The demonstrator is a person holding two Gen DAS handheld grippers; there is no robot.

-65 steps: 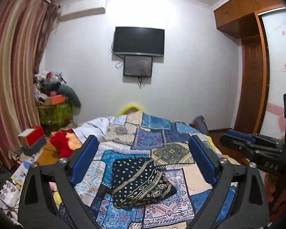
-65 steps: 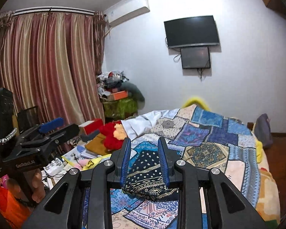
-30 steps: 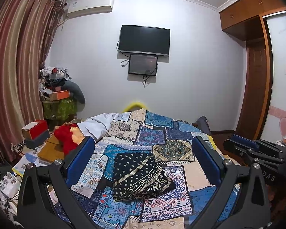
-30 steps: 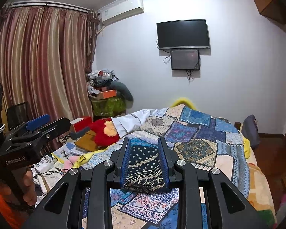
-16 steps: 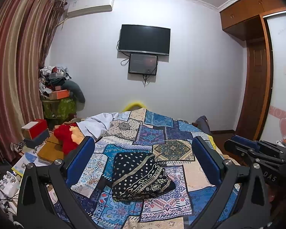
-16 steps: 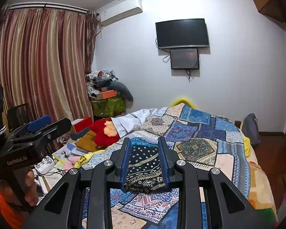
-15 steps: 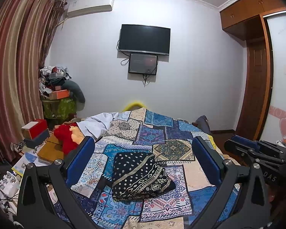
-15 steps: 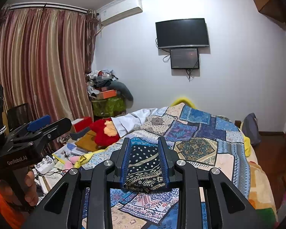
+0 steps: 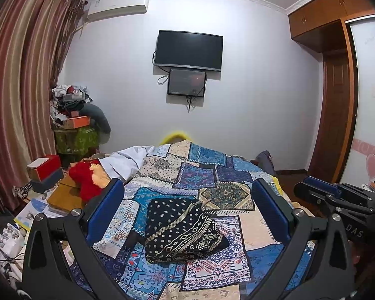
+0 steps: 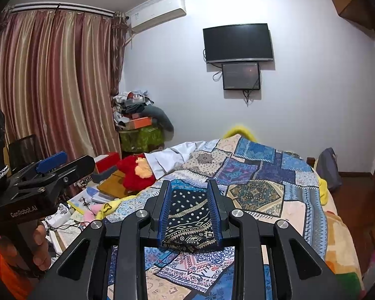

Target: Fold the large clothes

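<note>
Lying as a compact folded bundle at lower centre of both views, the black white-patterned garment (image 9: pixel 182 230) rests on the blue patchwork bedspread (image 9: pixel 227 195); folding looks essentially done. The left gripper (image 9: pixel 187 212) is spread wide, the right gripper (image 10: pixel 190 215) narrowly apart, both empty.

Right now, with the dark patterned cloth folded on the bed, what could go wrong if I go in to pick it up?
The folded cloth is a loose stack; pinching only the top layer could pull it open. It lies directly on the patchwork quilt, so low tongs could snag that too. The right tongs look half closed, perhaps too narrow to straddle the bundle; the left tongs are wide open.
</note>
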